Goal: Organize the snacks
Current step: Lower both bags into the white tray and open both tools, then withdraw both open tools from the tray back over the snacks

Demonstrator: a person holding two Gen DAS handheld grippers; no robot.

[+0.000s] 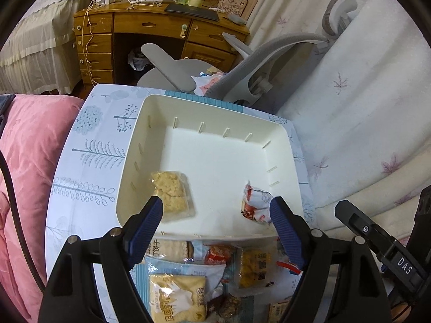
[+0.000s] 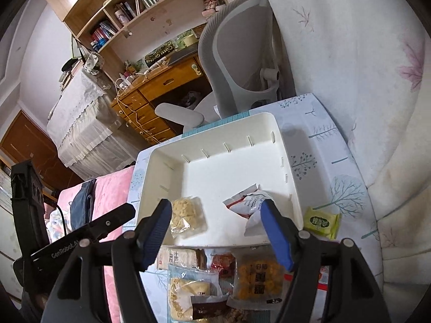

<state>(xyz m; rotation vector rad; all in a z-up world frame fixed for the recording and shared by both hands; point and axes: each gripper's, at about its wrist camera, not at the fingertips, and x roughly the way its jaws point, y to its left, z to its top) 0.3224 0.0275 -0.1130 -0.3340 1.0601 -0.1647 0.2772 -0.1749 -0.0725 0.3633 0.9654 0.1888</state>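
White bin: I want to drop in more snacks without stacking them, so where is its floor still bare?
The white bin is bare across its far half, up to the ribbed back wall, and in the strip between the clear-wrapped crumbly snack and the red-and-white packet. The crowded part is outside, where the snack pile sits against the near rim.

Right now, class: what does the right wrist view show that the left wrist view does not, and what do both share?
Only the right wrist view shows the green snack packet on the tablecloth beside the bin, and a bookshelf. Only the left wrist view shows the pink quilt filling its left side. Both share the white bin, holding a clear-wrapped crumbly snack and a red-and-white packet, with loose snacks in front.
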